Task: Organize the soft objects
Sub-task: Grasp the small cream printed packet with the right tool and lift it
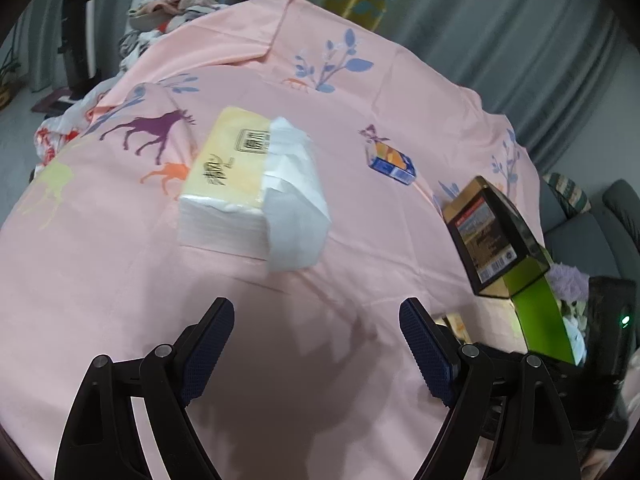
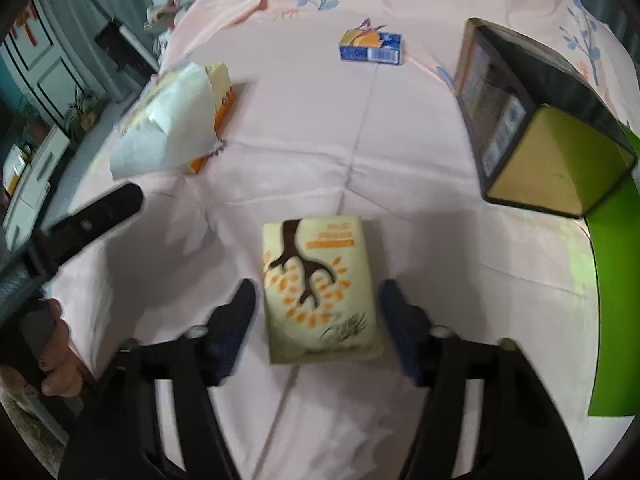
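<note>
Your right gripper (image 2: 318, 304) has its jaws spread around the small yellow tissue pack (image 2: 322, 290) lying on the pink sheet (image 2: 400, 184), pads just beside its edges, not clamping. Your left gripper (image 1: 316, 340) hangs open and empty; ahead lies the large tissue pack (image 1: 248, 184), with the small blue box (image 1: 391, 164) and the dark tin (image 1: 492, 236) farther right

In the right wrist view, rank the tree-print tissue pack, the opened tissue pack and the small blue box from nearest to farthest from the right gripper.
1. Tree-print tissue pack: between the fingers of the right gripper.
2. Opened tissue pack: farther out, on the left.
3. Small blue box: farthest, straight ahead near the top.
</note>
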{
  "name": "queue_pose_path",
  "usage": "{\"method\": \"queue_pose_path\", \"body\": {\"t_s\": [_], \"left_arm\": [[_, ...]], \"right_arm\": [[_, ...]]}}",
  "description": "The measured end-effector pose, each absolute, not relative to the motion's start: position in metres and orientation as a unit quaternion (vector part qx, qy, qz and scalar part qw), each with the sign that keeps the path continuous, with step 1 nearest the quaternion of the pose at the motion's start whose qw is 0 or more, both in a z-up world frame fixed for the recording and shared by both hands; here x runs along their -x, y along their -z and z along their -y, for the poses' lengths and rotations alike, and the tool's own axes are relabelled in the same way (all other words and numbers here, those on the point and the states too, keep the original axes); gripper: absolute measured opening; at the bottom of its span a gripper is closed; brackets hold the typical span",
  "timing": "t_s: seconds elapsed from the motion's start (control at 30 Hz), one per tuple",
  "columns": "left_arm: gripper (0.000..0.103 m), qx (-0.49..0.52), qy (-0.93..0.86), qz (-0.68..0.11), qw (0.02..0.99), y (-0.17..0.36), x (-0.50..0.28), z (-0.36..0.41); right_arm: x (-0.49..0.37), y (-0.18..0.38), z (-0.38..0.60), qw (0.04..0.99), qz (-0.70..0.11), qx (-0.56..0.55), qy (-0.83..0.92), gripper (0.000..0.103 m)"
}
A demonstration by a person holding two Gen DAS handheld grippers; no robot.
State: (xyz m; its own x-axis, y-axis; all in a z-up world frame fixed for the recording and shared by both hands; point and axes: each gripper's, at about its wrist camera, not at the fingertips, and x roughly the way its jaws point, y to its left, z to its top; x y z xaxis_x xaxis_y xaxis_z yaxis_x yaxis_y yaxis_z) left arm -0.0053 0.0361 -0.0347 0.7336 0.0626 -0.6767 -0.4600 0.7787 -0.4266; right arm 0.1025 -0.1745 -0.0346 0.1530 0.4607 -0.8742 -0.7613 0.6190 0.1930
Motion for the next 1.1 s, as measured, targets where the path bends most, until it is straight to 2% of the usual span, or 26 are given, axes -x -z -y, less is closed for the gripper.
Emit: {"method": "queue_pose_path", "body": {"t_s": [0.03,0.33,0.4,0.47,0.5,0.6,0.73,0.8,0.83,0.97,1.1], "left_arm": [[0.085,0.297,-0.144,-0.335,0.883,0.035,0.005,-0.034],[0.085,0.266,-0.067,-0.327,0.904,0.019,-0.007,0.009],[0.079,0.273,-0.032,-0.332,0.902,0.018,-0.014,0.024],[0.074,0.284,-0.008,-0.338,0.897,0.020,-0.020,0.035],[0.068,0.292,0.000,-0.343,0.892,0.024,-0.024,0.041],[0.056,0.296,0.000,-0.362,0.884,0.033,-0.035,0.053],[0.053,0.296,-0.002,-0.380,0.876,0.044,-0.046,0.064],[0.034,0.293,-0.007,-0.386,0.875,0.048,-0.048,0.066],[0.031,0.294,-0.008,-0.392,0.872,0.051,-0.050,0.067],[0.026,0.288,-0.022,-0.386,0.876,0.046,-0.047,0.071],[0.026,0.275,-0.021,-0.362,0.890,0.024,-0.042,0.077]], "right_arm": [[-0.105,0.033,0.179,0.749,-0.502,0.141,-0.408,0.082],[-0.146,0.016,0.212,0.747,-0.512,0.005,-0.424,0.080],[-0.153,0.018,0.214,0.733,-0.518,-0.025,-0.439,0.069],[-0.161,0.025,0.215,0.712,-0.533,-0.055,-0.454,0.063],[-0.163,0.028,0.216,0.705,-0.539,-0.066,-0.456,0.058],[-0.163,0.036,0.216,0.690,-0.557,-0.079,-0.456,0.054],[-0.160,0.044,0.208,0.676,-0.574,-0.066,-0.458,0.054],[-0.160,0.050,0.203,0.669,-0.583,-0.060,-0.456,0.052],[-0.161,0.053,0.202,0.667,-0.587,-0.058,-0.455,0.050],[-0.163,0.055,0.203,0.671,-0.592,-0.053,-0.443,0.036],[-0.164,0.034,0.216,0.681,-0.569,-0.064,-0.458,0.035]]}}
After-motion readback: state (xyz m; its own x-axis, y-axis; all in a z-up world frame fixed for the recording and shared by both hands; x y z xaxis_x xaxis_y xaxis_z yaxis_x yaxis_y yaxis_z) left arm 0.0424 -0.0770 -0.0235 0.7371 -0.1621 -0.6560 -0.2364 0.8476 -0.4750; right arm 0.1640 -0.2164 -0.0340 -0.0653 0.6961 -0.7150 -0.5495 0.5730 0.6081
